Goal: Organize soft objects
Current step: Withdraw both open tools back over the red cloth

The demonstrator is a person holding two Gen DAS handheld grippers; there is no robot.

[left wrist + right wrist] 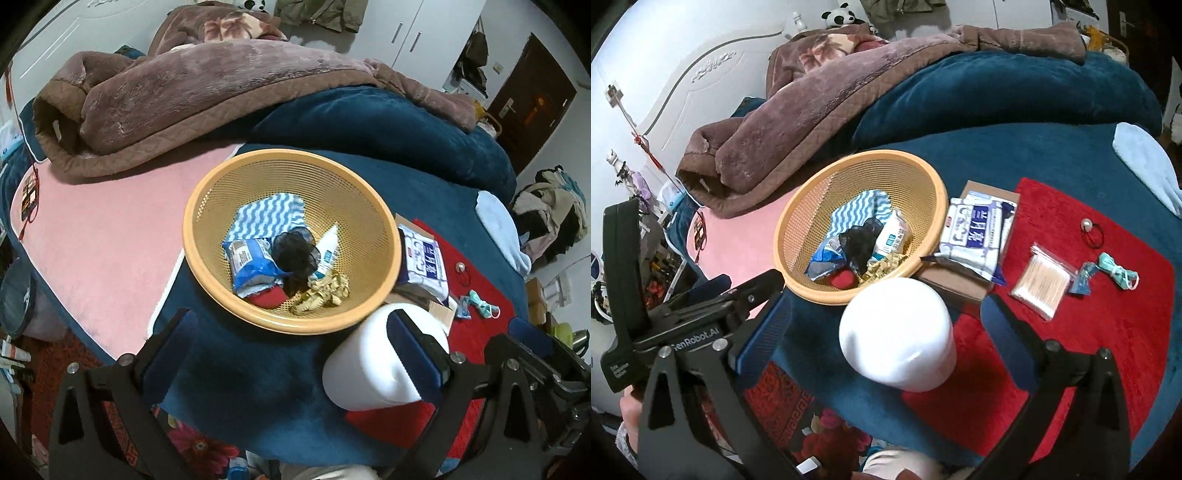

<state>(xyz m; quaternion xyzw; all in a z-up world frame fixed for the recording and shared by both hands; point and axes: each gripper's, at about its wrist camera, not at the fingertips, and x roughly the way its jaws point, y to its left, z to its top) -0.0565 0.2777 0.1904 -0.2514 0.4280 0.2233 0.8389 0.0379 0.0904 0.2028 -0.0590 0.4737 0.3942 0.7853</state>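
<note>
The work surface is a bed covered by a dark blue plush blanket [1015, 147], with a red cloth [1108, 314] spread on it. A white cylindrical paper roll [897, 332] stands on the blanket just beside the near rim of the round tan mesh basket [934, 192]. My right gripper [879, 328] is spread wide with the roll between its fingers; I cannot tell whether the pads touch it. My left gripper [295, 343] is open wide and holds nothing. Inside the basket lie a blue-and-white wavy-striped cloth [266, 218], a blue snack packet [247, 266] and a black mesh puff [295, 254]. Beside the basket, a white-and-blue wipes pack [975, 232] rests on a brown box.
</note>
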